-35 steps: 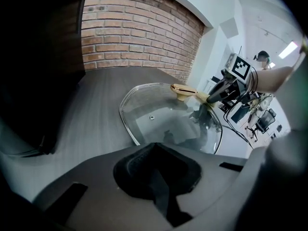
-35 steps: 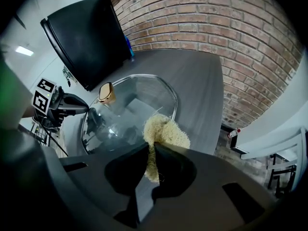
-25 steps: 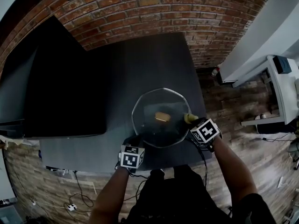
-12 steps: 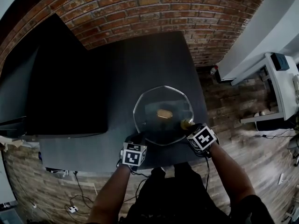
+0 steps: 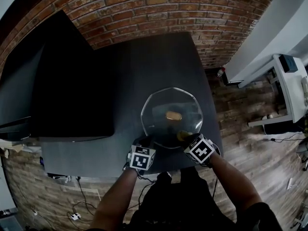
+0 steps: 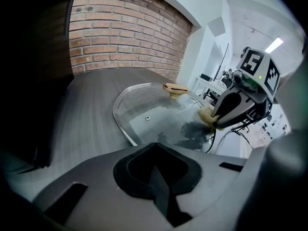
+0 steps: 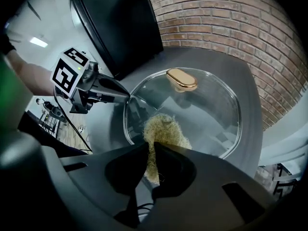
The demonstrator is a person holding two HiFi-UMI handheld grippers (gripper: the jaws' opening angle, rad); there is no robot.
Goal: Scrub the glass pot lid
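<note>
The right gripper [image 7: 150, 146] clamps a yellow scrubber [image 7: 163, 129], its tuft pressed on the glass lid [image 7: 211, 105] just past the fingertips. The left gripper [image 6: 155, 146] is pinched on the lid's near rim. Beyond both, a gold knob [image 7: 182, 79] tops the lid, which lies on a dark table [image 5: 144, 66].

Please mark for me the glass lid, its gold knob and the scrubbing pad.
glass lid [image 7: 211, 114]: right gripper view, on the clear pane.
gold knob [image 7: 182, 79]: right gripper view, on its top.
scrubbing pad [image 7: 163, 131]: right gripper view, on the fuzzy tuft.
</note>
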